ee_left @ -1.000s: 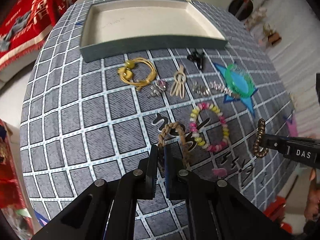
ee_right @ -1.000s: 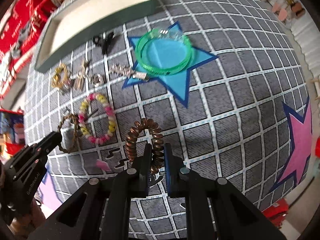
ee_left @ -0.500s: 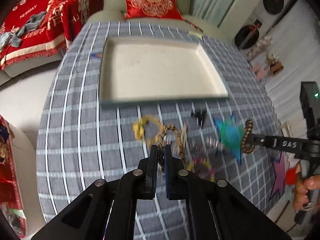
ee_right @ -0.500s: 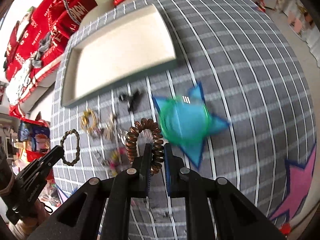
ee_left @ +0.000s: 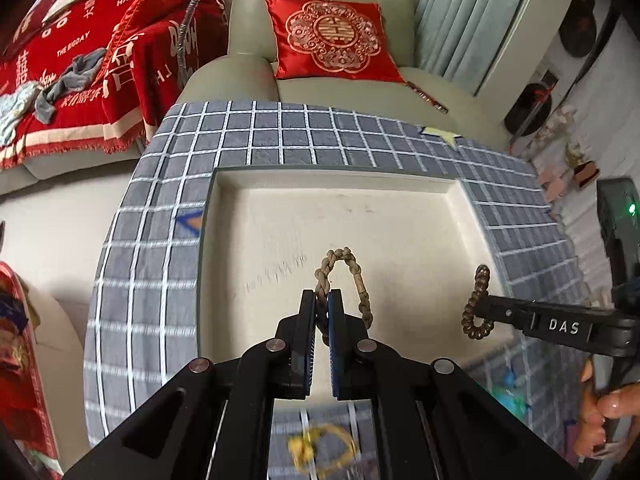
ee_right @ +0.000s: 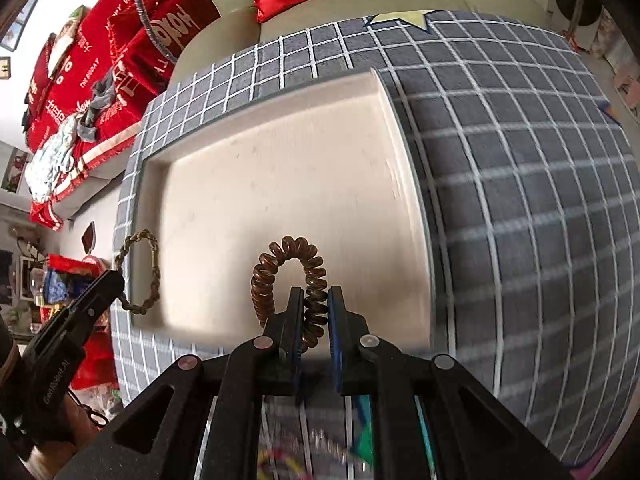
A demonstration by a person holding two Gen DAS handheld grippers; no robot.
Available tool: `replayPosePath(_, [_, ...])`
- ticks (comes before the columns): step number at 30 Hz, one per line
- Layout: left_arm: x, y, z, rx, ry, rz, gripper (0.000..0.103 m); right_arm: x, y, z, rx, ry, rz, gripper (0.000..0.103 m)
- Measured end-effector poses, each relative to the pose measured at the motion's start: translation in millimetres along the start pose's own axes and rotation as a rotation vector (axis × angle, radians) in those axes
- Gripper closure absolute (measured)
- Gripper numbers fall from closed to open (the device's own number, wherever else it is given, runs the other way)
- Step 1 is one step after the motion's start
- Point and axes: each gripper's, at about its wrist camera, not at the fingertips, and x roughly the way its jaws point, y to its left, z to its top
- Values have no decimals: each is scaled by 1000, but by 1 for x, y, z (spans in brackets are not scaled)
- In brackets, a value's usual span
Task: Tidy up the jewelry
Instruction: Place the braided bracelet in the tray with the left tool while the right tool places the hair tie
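My left gripper (ee_left: 322, 298) is shut on a braided brown bracelet (ee_left: 352, 272) and holds it in the air over the cream tray (ee_left: 280, 216). My right gripper (ee_right: 314, 294) is shut on a brown spiral hair tie (ee_right: 280, 264), also held above the tray (ee_right: 256, 168). The right gripper (ee_left: 480, 308) with its hair tie (ee_left: 476, 304) shows at the right of the left wrist view. The left gripper (ee_right: 116, 284) with the bracelet (ee_right: 148, 268) shows at the left of the right wrist view, over the tray's left rim.
The tray lies on a grey checked tablecloth (ee_left: 152, 280). A yellow hair tie (ee_left: 320, 452) and other blurred jewelry (ee_right: 312, 448) lie on the cloth under the grippers. A sofa with a red cushion (ee_left: 332, 40) stands behind the table.
Both grippers have lifted their pieces off the cloth and carried them forward, from above the jewelry row to above the tray.
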Motion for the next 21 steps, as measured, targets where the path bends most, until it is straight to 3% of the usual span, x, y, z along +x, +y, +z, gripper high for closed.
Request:
replayPosePath(9, [50, -13, 22, 22, 32, 63, 82, 36, 2, 60, -10, 0, -28, 91])
replayPosePath(16, [72, -21, 18, 67, 74, 128, 82, 53, -2, 64, -26, 21, -44, 90])
replayPosePath(21, [77, -18, 13, 47, 97, 162, 82, 53, 0, 62, -46, 11, -53, 89])
